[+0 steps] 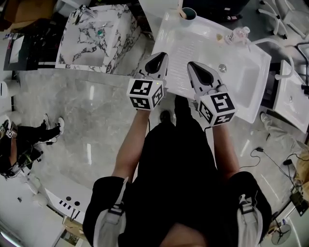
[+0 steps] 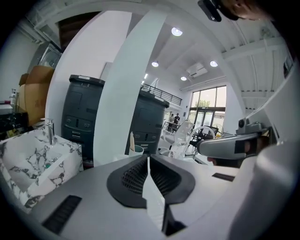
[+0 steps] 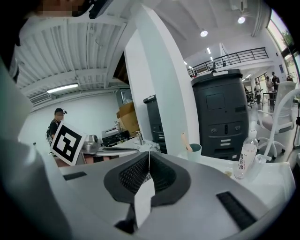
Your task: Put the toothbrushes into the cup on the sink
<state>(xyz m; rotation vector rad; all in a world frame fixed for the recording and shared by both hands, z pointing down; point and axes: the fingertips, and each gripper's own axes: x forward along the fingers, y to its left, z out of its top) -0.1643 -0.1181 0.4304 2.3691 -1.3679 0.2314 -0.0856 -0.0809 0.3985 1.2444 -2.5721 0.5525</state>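
Grey left hand-held gripper (image 1: 156, 62): jaws together, holds nothing | cup (image 1: 189, 13) at far edge of sink (image 1: 244, 72), one toothbrush (image 3: 185, 140) in it | right hand-held gripper (image 1: 199, 72): jaws together, holds nothing | risk: a fast reach could tip the cup | can't see any loose toothbrushes from here

Cup (image 1: 189, 13) stood at far left corner of sink (image 1: 251, 62), toothbrush (image 1: 180, 7) in it; bottle (image 1: 238, 34) to cup's right. Left gripper (image 1: 157, 59) and right gripper (image 1: 195, 67) were side by side over sink's near edge.
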